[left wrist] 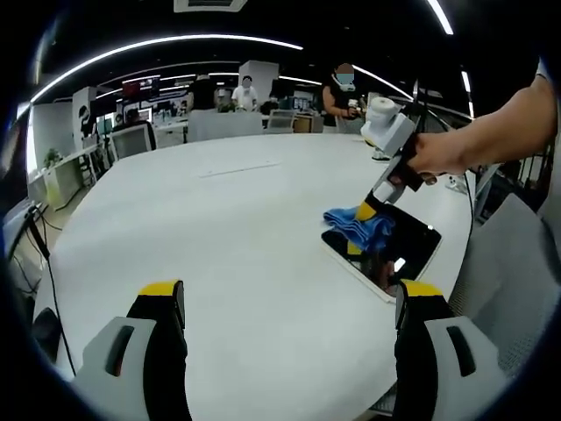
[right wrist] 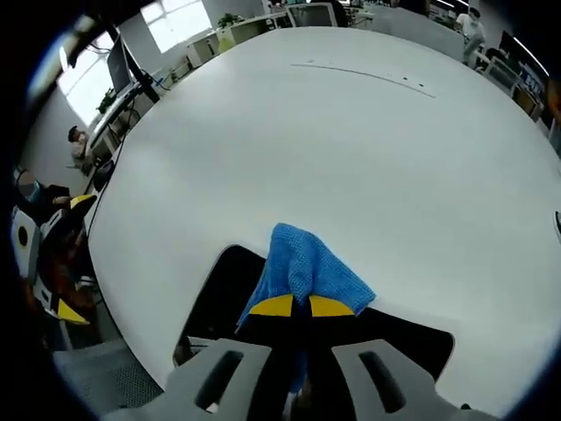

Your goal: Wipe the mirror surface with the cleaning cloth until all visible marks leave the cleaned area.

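Observation:
A dark rectangular mirror (left wrist: 412, 246) lies flat near the right edge of the white table (left wrist: 228, 228). A blue cleaning cloth (left wrist: 364, 226) rests on its far left corner. My right gripper (left wrist: 361, 213), held by a hand, is shut on the cloth and presses it down. In the right gripper view the blue cleaning cloth (right wrist: 307, 267) bunches out past the closed yellow-tipped jaws of the right gripper (right wrist: 301, 306), over the dark mirror (right wrist: 219, 294). My left gripper (left wrist: 289, 294) hovers open above the near table with nothing between its jaws.
The table (right wrist: 351, 140) is broad and white. Office chairs (left wrist: 131, 139), desks and standing people (left wrist: 344, 92) lie beyond its far edge. The left gripper (right wrist: 48, 259) shows at the left edge of the right gripper view.

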`<act>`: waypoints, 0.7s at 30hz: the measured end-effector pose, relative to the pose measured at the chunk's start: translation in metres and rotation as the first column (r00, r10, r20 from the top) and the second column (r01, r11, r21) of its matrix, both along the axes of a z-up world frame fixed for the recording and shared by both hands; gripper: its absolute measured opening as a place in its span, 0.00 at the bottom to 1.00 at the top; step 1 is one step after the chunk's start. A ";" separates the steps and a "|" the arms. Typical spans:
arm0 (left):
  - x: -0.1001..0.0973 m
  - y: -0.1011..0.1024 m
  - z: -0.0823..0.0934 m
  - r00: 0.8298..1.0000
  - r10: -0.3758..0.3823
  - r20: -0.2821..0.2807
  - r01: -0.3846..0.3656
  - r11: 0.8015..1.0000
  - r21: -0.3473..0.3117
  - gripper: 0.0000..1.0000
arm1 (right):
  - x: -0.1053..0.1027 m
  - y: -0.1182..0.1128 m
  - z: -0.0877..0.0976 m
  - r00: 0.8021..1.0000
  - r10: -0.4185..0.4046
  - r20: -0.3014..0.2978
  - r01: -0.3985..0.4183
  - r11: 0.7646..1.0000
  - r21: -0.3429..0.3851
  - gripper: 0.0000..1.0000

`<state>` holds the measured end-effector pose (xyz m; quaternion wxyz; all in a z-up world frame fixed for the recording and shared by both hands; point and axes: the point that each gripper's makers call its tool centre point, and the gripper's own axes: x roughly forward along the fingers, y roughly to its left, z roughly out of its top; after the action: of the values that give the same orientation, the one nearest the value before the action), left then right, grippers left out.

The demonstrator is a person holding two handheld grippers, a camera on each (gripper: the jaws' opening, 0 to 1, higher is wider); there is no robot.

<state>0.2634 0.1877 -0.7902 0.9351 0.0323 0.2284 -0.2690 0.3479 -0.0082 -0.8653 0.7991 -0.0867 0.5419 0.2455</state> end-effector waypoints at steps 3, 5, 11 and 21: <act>-0.001 0.000 0.000 1.000 0.001 0.000 -0.001 1.000 0.001 0.99 | -0.001 0.000 0.000 1.000 -0.002 0.003 0.002 1.000 0.002 0.00; -0.002 0.000 0.000 1.000 0.000 -0.001 0.000 1.000 0.003 0.99 | -0.002 0.000 0.000 1.000 -0.005 0.009 0.005 1.000 -0.002 0.00; -0.002 0.001 0.001 1.000 -0.003 0.002 0.003 1.000 0.010 0.99 | -0.011 0.000 0.000 1.000 -0.021 0.003 0.021 1.000 0.003 0.00; -0.006 -0.007 0.002 1.000 -0.023 -0.011 0.023 1.000 0.013 0.99 | -0.028 -0.001 -0.001 1.000 -0.028 -0.009 0.028 1.000 0.007 0.00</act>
<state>0.2572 0.1804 -0.7887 0.9305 0.0395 0.2348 -0.2782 0.3202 -0.0094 -0.8659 0.8005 -0.0750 0.5456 0.2367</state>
